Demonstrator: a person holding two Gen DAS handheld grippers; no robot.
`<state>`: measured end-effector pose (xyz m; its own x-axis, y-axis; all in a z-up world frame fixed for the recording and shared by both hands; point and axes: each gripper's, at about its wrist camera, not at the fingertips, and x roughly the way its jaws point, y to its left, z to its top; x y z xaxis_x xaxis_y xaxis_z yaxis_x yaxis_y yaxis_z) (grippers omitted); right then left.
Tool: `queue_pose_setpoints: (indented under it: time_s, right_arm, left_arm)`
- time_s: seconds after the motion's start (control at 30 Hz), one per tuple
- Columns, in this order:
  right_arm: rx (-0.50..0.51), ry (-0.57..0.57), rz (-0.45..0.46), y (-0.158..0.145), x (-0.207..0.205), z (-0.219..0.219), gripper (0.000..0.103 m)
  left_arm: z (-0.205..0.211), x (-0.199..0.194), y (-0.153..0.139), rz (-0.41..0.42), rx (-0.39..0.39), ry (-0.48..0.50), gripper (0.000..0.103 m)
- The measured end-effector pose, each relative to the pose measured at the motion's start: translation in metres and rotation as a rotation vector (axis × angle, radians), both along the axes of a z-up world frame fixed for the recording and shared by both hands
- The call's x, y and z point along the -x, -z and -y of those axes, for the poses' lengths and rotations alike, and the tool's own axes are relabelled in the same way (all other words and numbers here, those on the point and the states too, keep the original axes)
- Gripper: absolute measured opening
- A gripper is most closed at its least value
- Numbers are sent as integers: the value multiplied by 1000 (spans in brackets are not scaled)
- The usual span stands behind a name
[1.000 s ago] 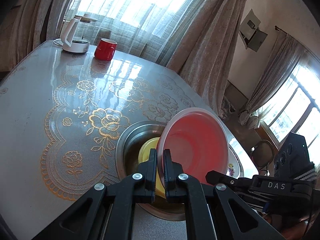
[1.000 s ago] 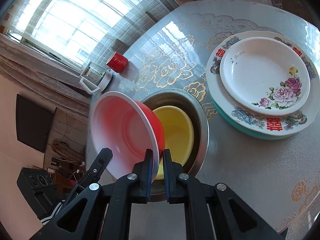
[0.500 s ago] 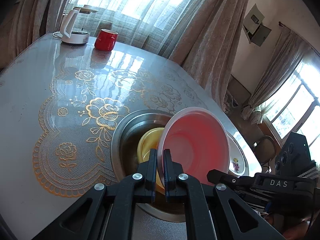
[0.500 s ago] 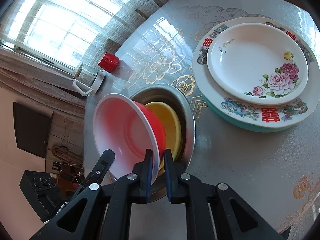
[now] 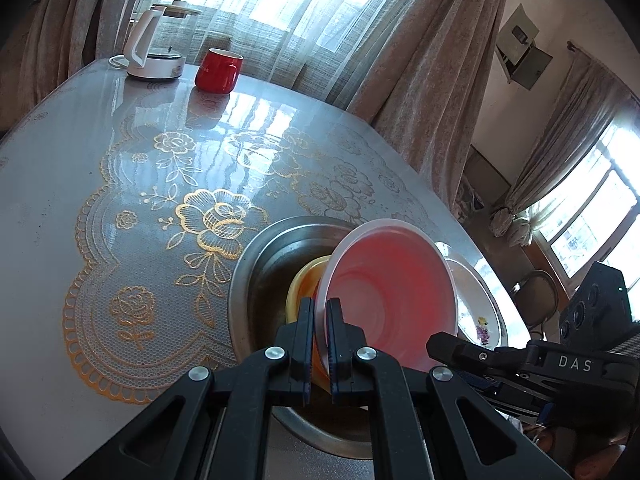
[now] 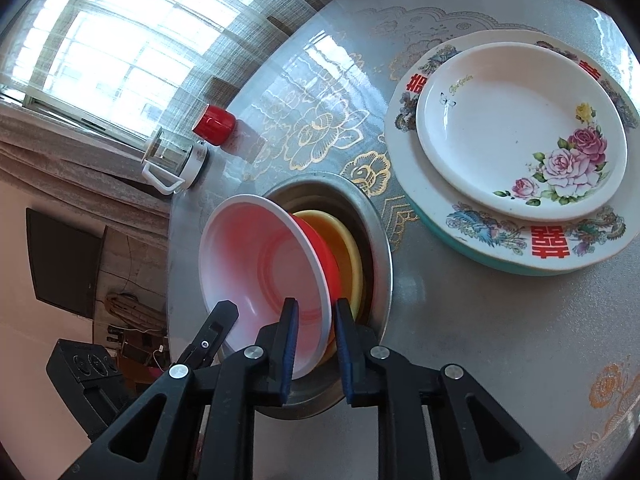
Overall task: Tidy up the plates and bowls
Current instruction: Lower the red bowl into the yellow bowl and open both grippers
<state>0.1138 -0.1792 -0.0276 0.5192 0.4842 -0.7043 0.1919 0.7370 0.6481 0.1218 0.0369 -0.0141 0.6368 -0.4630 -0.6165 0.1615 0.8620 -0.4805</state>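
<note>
Table point(image 5: 120, 152) | right tongs point(image 5: 436, 346): "DAS" | rose plate point(image 6: 520, 128): "Garden"

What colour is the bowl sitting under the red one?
Yellow, nested in the metal basin; the right wrist view shows it best.

Left gripper point(image 5: 318, 322) at 6 o'clock, fingers pinched tight on rim of red bowl point(image 5: 390, 292), tilted on edge. Yellow bowl point(image 5: 304, 286) just behind, nested in steel basin point(image 5: 256, 264) near centre. Floral plate point(image 5: 480, 308) peeking out at 4 o'clock beyond red bowl. Right gripper point(image 5: 444, 346) reaching in from 4 o'clock, only one finger visible. Red mug point(image 5: 218, 70) and white kettle point(image 5: 154, 48) side by side at 11 o'clock on far edge of lace-patterned table point(image 5: 100, 180).
</note>
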Motion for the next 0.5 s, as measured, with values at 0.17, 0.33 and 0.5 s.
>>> queue_pose_setpoints:
  time_s: [0.17,0.33,0.5]
  right_arm:
    - [-5,4,2,0,-2,2,19]
    - [-11,13,6,1,2,4,19]
    - [-2,9,20,1,-1,1,20]
  left_arm:
    - [1,-2,1,-16,-2,-7,8]
    - [5,-7,-3,-7,-30,1,14]
    - [13,-11,-1,7,-104,1,21]
